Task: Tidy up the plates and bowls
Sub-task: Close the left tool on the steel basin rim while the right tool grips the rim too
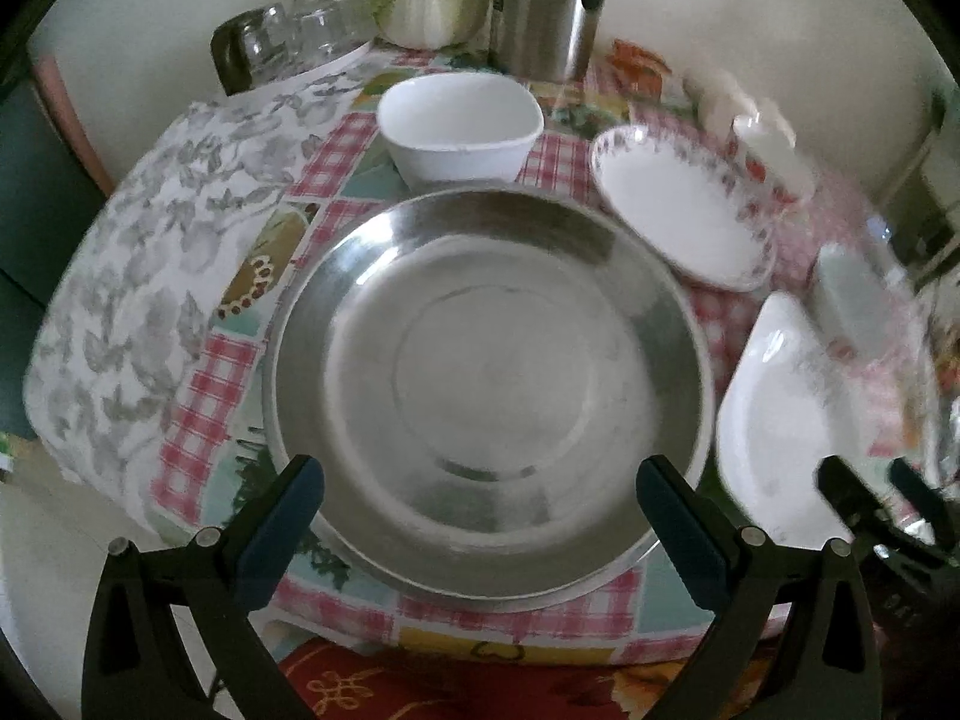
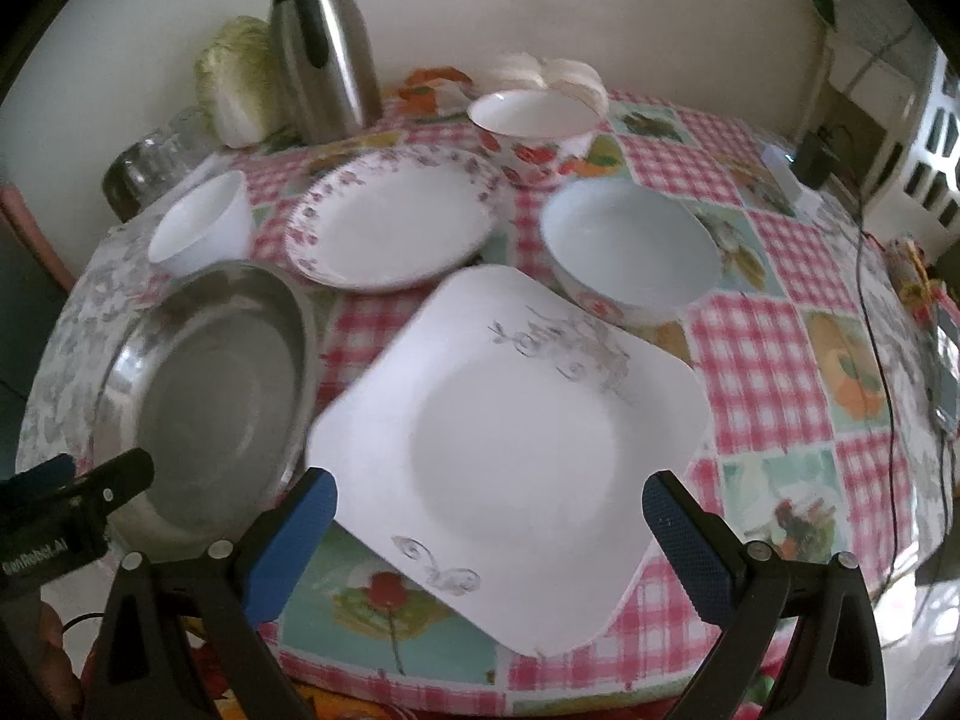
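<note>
A large steel plate (image 1: 492, 372) lies on the patchwork tablecloth right before my open, empty left gripper (image 1: 480, 516); it also shows in the right wrist view (image 2: 210, 396). A white square plate with grey scrollwork (image 2: 516, 438) lies before my open, empty right gripper (image 2: 489, 516); it also shows at the right of the left wrist view (image 1: 774, 420). Behind stand a small white square bowl (image 1: 459, 126) (image 2: 201, 228), a round floral-rimmed plate (image 1: 678, 204) (image 2: 396, 222), a large white bowl (image 2: 630, 246) and a flowered bowl (image 2: 531, 120).
A steel thermos jug (image 2: 324, 48), a cabbage (image 2: 237, 78) and upturned glasses (image 1: 288, 36) stand at the back by the wall. A grey-leaf cloth (image 1: 138, 264) covers the table's left side. A cable (image 2: 882, 360) and small devices lie at the right edge.
</note>
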Tool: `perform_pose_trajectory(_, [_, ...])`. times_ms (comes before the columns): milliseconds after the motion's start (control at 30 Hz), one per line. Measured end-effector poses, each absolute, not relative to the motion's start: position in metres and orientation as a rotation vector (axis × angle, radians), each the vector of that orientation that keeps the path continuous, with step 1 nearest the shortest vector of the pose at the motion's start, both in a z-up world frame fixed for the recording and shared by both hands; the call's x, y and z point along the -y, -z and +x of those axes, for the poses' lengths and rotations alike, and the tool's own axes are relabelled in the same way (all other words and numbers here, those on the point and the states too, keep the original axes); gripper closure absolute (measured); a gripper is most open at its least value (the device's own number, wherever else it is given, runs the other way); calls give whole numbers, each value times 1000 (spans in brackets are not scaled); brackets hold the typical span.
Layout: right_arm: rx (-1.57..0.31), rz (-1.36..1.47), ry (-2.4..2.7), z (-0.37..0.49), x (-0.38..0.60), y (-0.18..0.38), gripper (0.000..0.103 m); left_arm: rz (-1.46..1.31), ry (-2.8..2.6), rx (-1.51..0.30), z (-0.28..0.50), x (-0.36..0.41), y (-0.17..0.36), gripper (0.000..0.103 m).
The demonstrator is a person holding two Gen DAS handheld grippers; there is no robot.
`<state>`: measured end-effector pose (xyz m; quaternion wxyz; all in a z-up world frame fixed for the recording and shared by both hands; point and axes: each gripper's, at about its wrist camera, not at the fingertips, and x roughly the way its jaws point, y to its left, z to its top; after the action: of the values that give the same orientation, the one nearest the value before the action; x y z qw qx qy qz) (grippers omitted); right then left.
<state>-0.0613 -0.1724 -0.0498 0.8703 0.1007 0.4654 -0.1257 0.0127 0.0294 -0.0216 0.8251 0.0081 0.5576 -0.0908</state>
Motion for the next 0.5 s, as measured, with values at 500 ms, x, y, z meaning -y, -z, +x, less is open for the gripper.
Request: perform_pose_trajectory(500, [-872, 175, 33, -1, 133, 47, 4, -139, 94, -1118, 53, -98, 39, 0])
